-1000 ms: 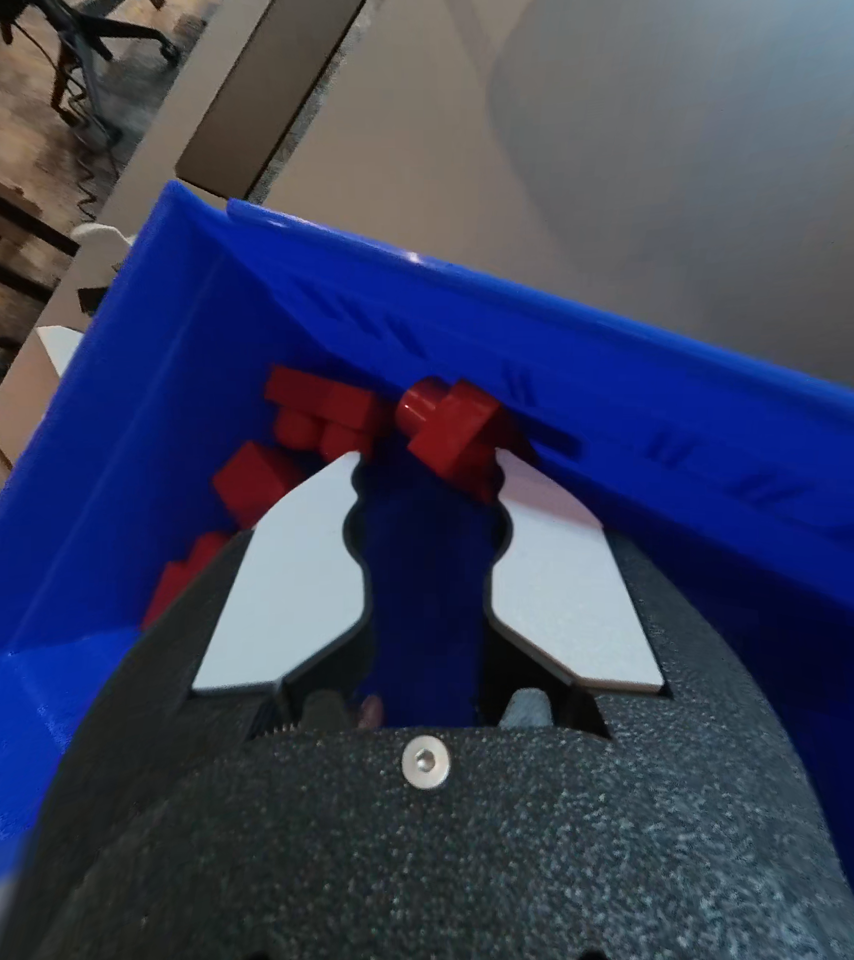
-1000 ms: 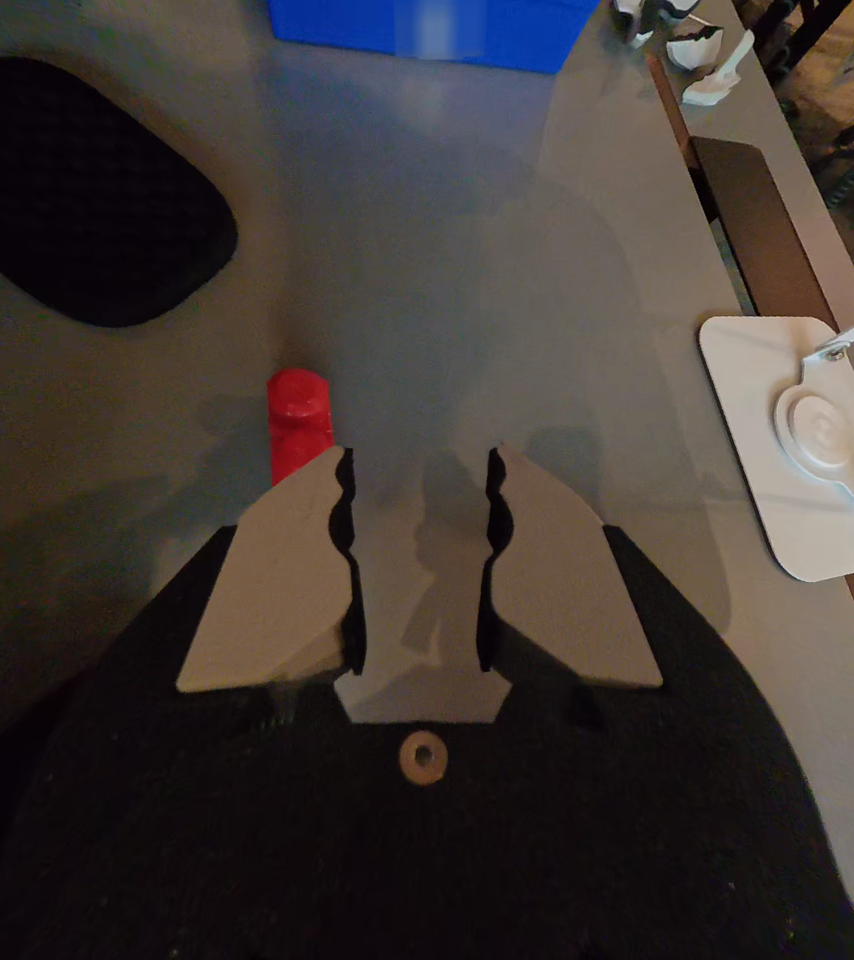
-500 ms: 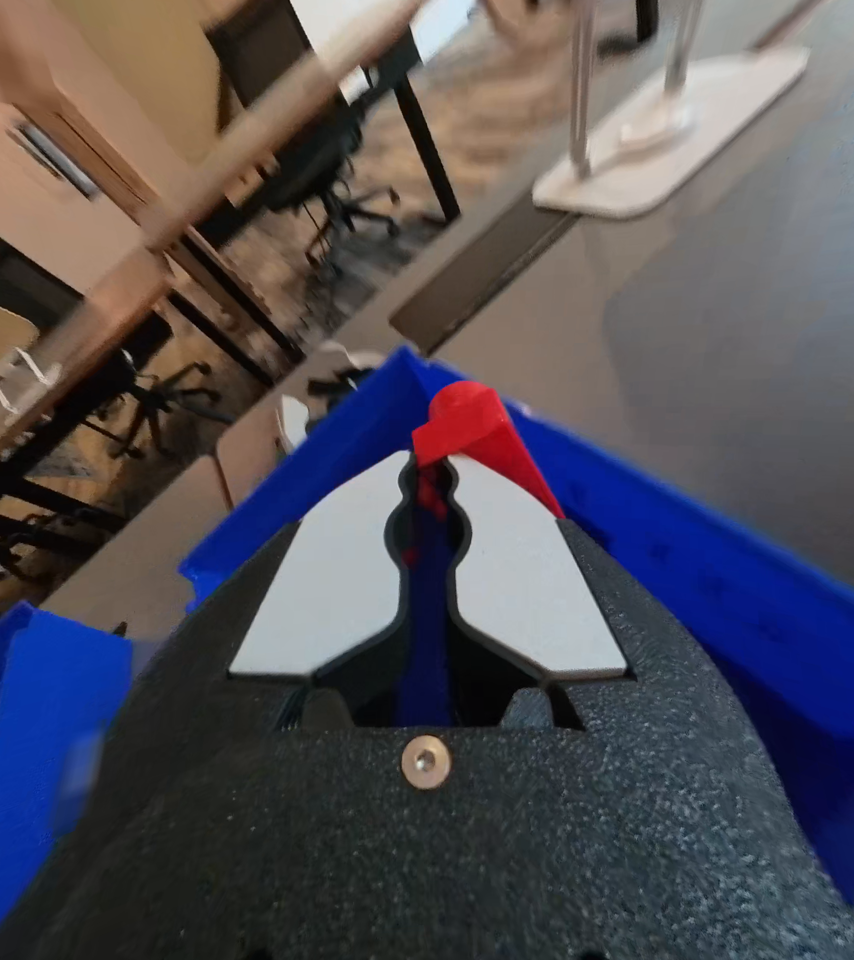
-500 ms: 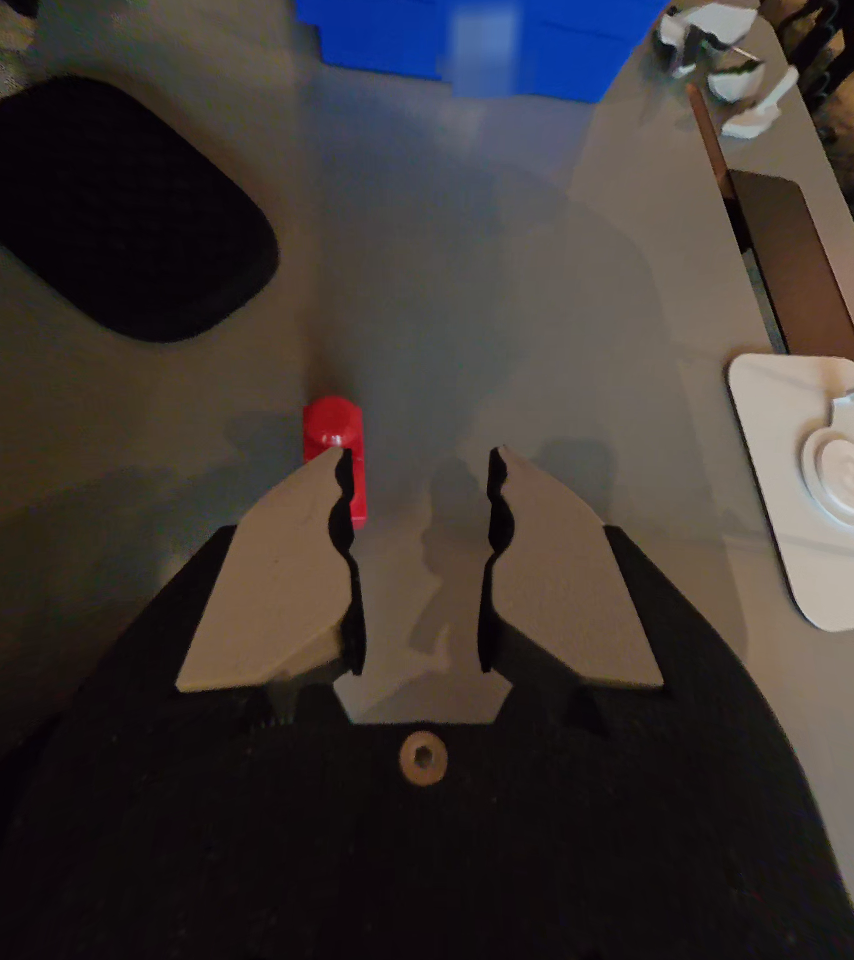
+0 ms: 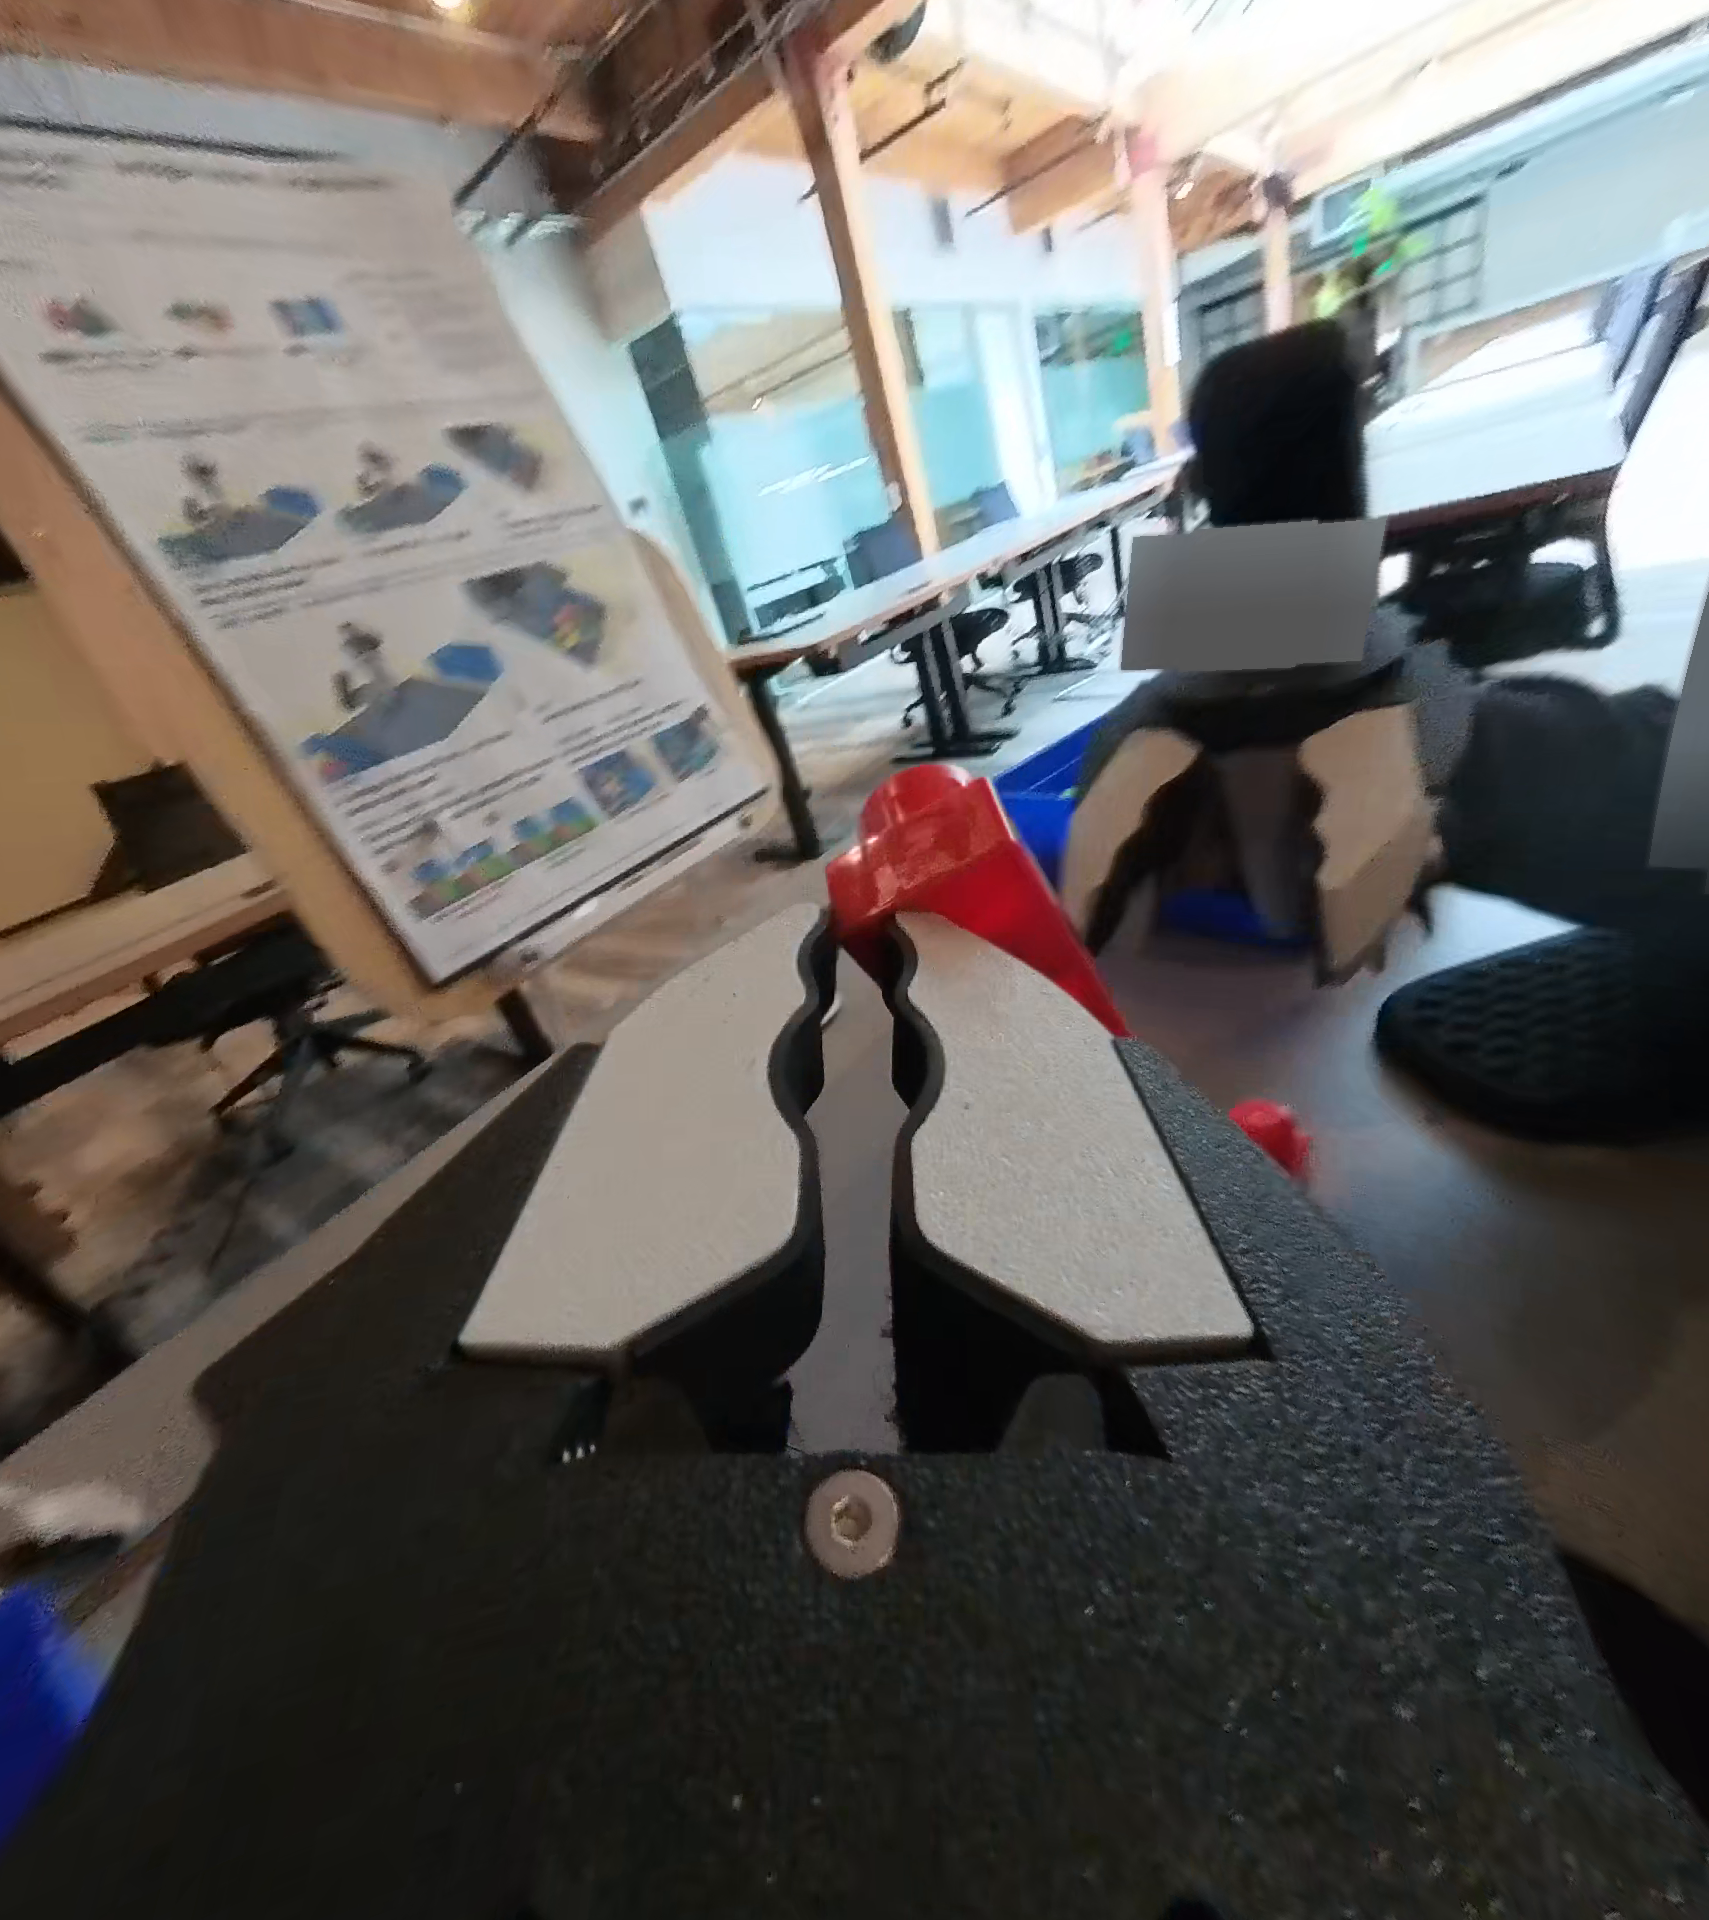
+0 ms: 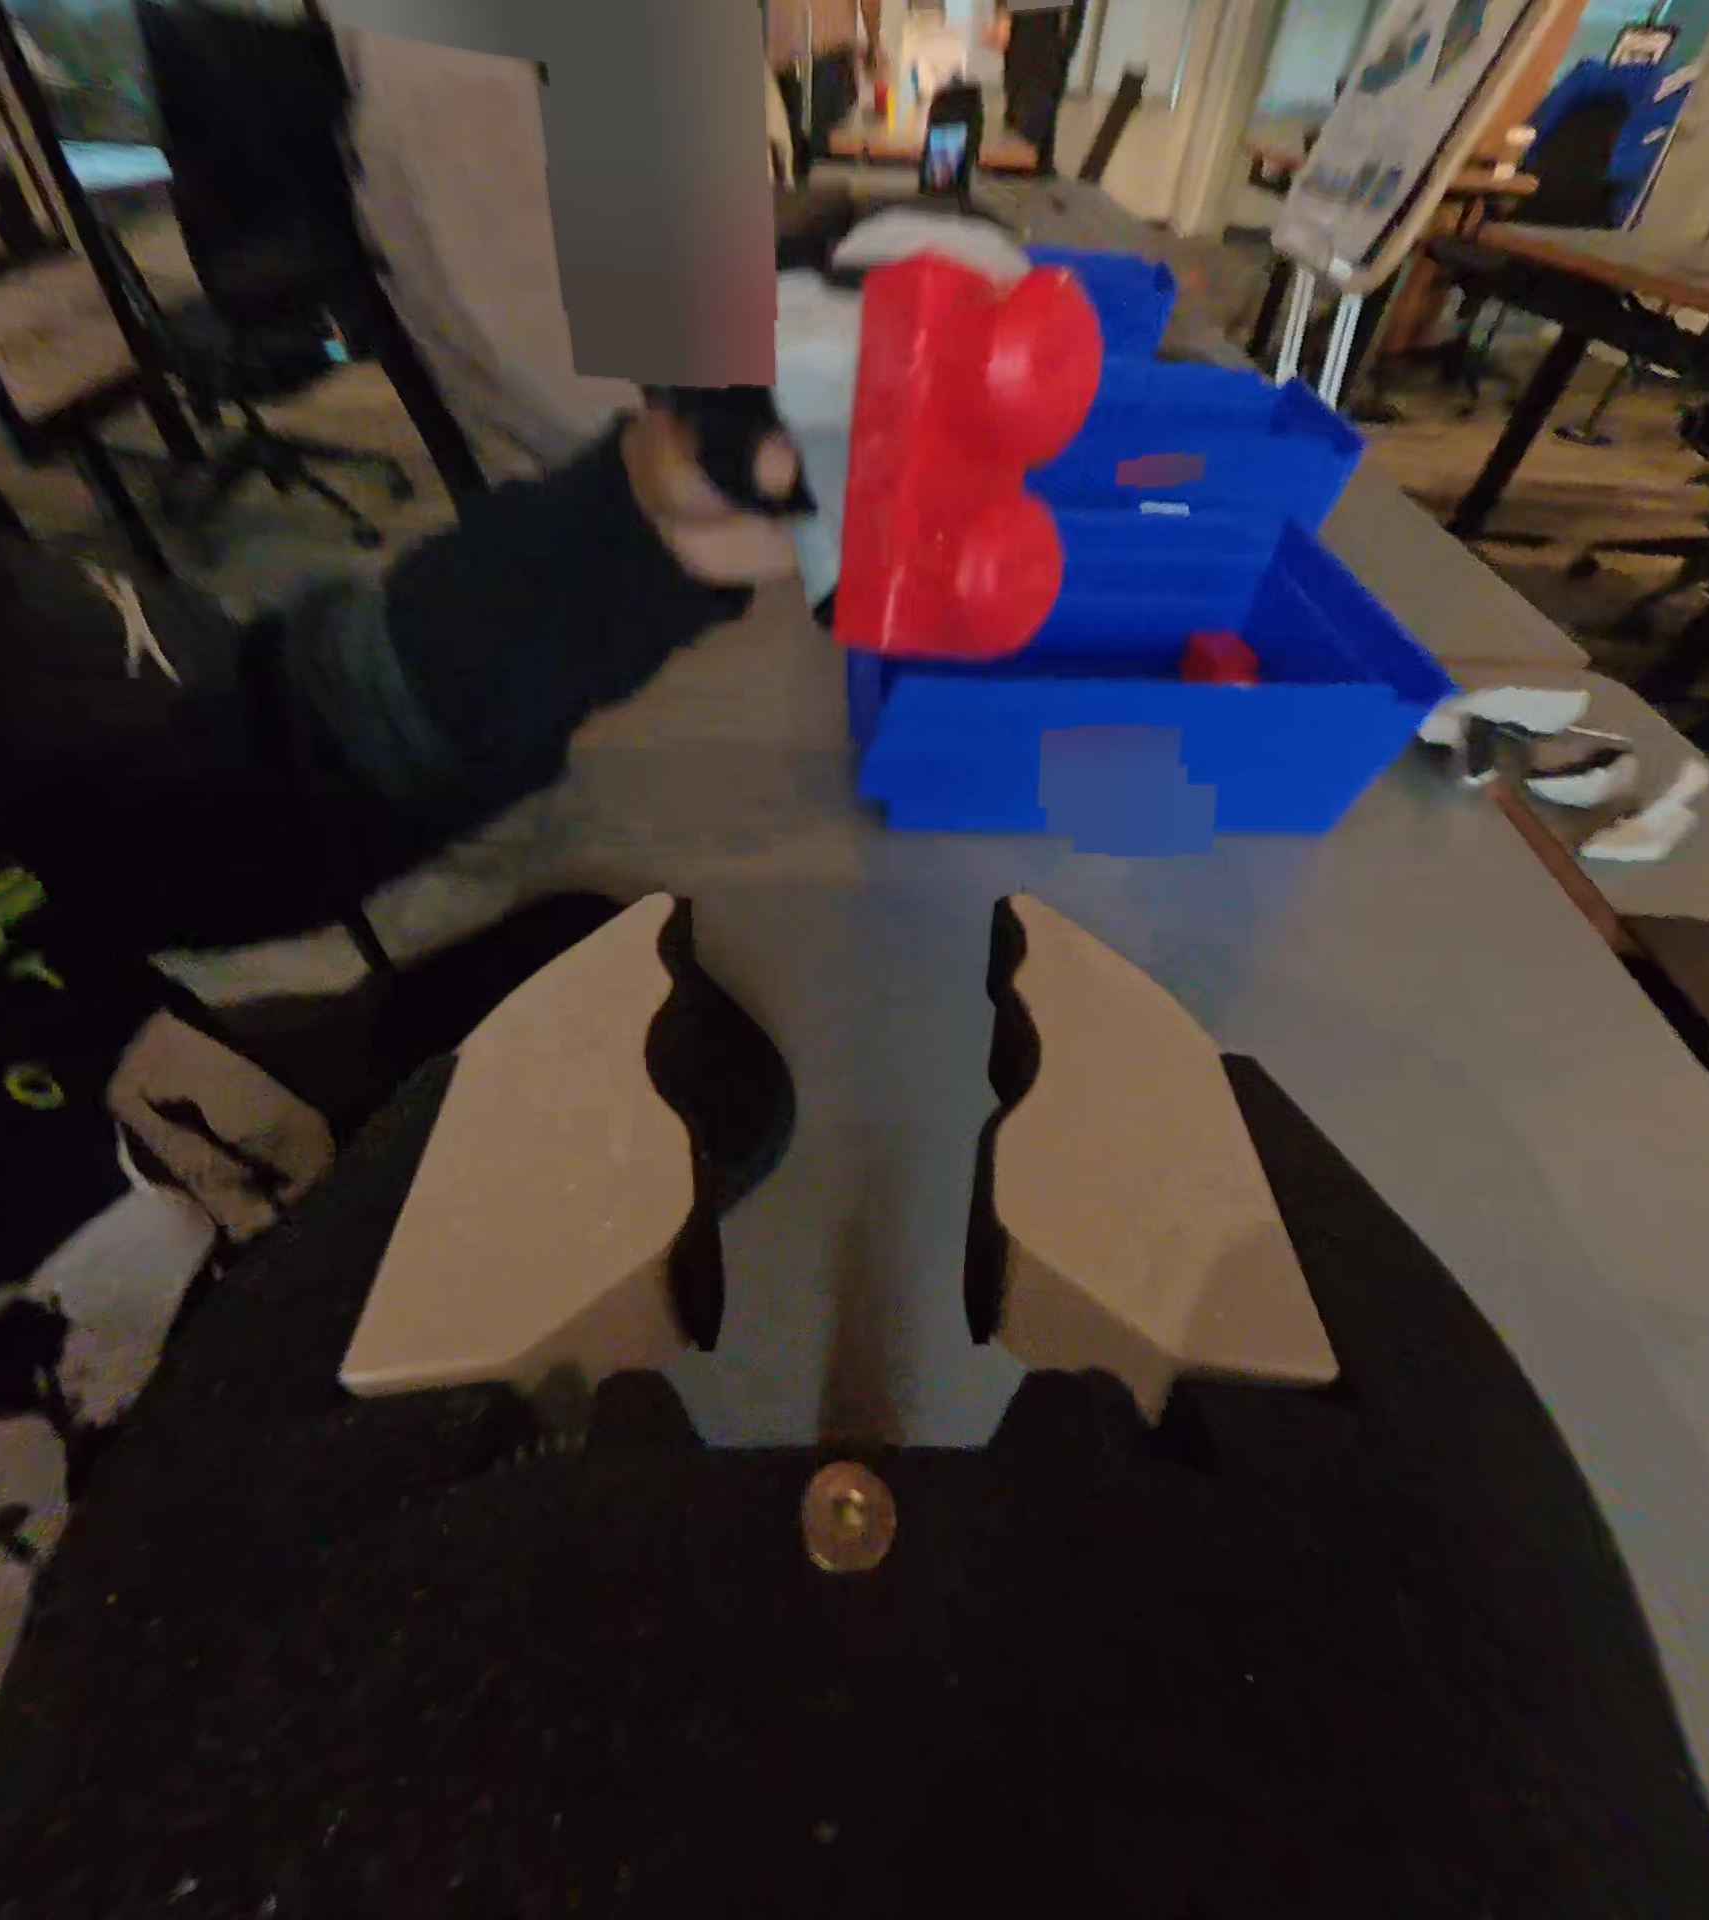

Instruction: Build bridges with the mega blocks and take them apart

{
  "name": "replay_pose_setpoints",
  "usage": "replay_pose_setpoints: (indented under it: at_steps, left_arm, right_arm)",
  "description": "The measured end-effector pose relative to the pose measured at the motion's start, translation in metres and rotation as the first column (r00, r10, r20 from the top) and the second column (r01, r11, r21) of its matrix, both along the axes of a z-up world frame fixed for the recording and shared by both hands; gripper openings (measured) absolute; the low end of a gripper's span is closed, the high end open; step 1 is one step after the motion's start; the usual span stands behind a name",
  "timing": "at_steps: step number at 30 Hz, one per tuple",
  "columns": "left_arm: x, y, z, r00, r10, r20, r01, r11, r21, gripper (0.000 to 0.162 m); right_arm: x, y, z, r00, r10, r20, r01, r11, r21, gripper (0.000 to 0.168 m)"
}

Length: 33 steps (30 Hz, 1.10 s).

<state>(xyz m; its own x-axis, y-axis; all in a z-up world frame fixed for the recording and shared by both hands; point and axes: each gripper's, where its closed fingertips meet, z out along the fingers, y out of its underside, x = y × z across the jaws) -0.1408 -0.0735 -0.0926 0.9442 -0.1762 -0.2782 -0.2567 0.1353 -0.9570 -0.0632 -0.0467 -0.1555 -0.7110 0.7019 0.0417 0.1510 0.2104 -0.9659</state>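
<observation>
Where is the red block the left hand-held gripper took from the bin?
The red block is pinched at the tips of the left hand-held gripper, lifted off the table. In the right wrist view it hangs in the air in front of the blue bin.

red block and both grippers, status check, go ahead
Left gripper shut on red block, carried above the table. Right gripper open, empty. Blue bin ahead; second red block on the table.

Clamped at the tips of the left gripper [image 5: 862, 928]: a red plastic two-stud mega block [image 5: 943, 854], raised above the grey desk [image 5: 1515, 1299].
</observation>
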Motion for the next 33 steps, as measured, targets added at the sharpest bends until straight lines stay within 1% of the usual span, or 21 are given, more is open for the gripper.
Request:
replay_pose_setpoints:
  at_steps: [4, 7, 10, 12, 14, 15, 18, 20, 22, 23, 25, 26, 28, 31, 33]
  left_arm:
    - [0.043, 0.016, 0.001, 0.997, -0.080, 0.007, 0.080, 0.995, 0.053, 0.007]
    - [0.059, 0.021, 0.001, 0.992, -0.125, 0.036, 0.122, 0.989, 0.080, 0.008]
    - [0.067, 0.025, -0.001, 0.989, -0.139, 0.057, 0.134, 0.987, 0.089, 0.008]
    - [0.070, 0.027, -0.003, 0.988, -0.142, 0.066, 0.135, 0.986, 0.093, 0.008]
    - [0.073, 0.029, -0.005, 0.987, -0.144, 0.069, 0.138, 0.986, 0.094, 0.007]
    - [0.074, 0.029, -0.007, 0.987, -0.147, 0.068, 0.140, 0.986, 0.091, 0.008]
    - [0.078, 0.027, -0.012, 0.984, -0.167, 0.064, 0.162, 0.984, 0.067, 0.009]
    - [0.082, 0.022, -0.018, 0.974, -0.213, 0.070, 0.212, 0.977, 0.028, 0.030]
    - [0.082, 0.018, -0.026, 0.970, -0.229, 0.085, 0.232, 0.972, -0.033, 0.045]
    - [0.084, 0.015, -0.030, 0.965, -0.242, 0.097, 0.249, 0.966, -0.067, 0.052]
    - [0.090, 0.012, -0.039, 0.956, -0.264, 0.125, 0.281, 0.950, -0.137, 0.059]
    - [0.092, 0.013, -0.044, 0.958, -0.258, 0.128, 0.278, 0.946, -0.168, 0.059]
    - [0.097, 0.016, -0.055, 0.963, -0.249, 0.108, 0.267, 0.938, -0.222, 0.058]
    - [0.105, 0.020, -0.075, 0.966, -0.252, 0.055, 0.256, 0.916, -0.308, 0.055]
    - [0.109, 0.022, -0.083, 0.965, -0.261, 0.008, 0.249, 0.912, -0.325, 0.050]
  right_arm:
    - [0.000, -0.018, 0.016, 0.997, 0.070, -0.037, -0.075, 0.983, -0.169, 0.056]
    - [0.004, -0.020, 0.027, 0.993, 0.106, -0.046, -0.115, 0.954, -0.278, 0.052]
    - [0.007, -0.016, 0.033, 0.992, 0.110, -0.063, -0.125, 0.933, -0.337, 0.042]
    - [0.008, -0.015, 0.031, 0.991, 0.115, -0.064, -0.130, 0.935, -0.331, 0.040]
    - [0.008, -0.017, 0.025, 0.991, 0.126, -0.052, -0.136, 0.946, -0.295, 0.042]
    - [0.010, -0.019, 0.023, 0.989, 0.138, -0.051, -0.147, 0.949, -0.278, 0.037]
    - [0.014, -0.017, 0.020, 0.987, 0.153, -0.057, -0.162, 0.962, -0.218, 0.035]
    - [0.015, -0.011, 0.014, 0.989, 0.131, -0.066, -0.138, 0.983, -0.121, 0.035]
    - [0.017, -0.003, 0.011, 0.991, 0.103, -0.082, -0.107, 0.994, -0.036, 0.035]
    - [0.016, 0.002, 0.008, 0.993, 0.077, -0.086, -0.075, 0.997, 0.025, 0.035]
    - [0.016, 0.011, -0.004, 0.996, 0.036, -0.087, -0.018, 0.979, 0.203, 0.034]
    - [0.017, 0.013, -0.011, 0.996, 0.026, -0.082, 0.000, 0.956, 0.292, 0.034]
    - [0.021, 0.012, -0.021, 0.997, 0.036, -0.069, -0.005, 0.912, 0.409, 0.034]
    - [0.028, 0.006, -0.028, 0.997, 0.068, -0.043, -0.040, 0.884, 0.465, 0.034]
    - [0.031, 0.005, -0.032, 0.997, 0.079, -0.020, -0.060, 0.877, 0.476, 0.034]
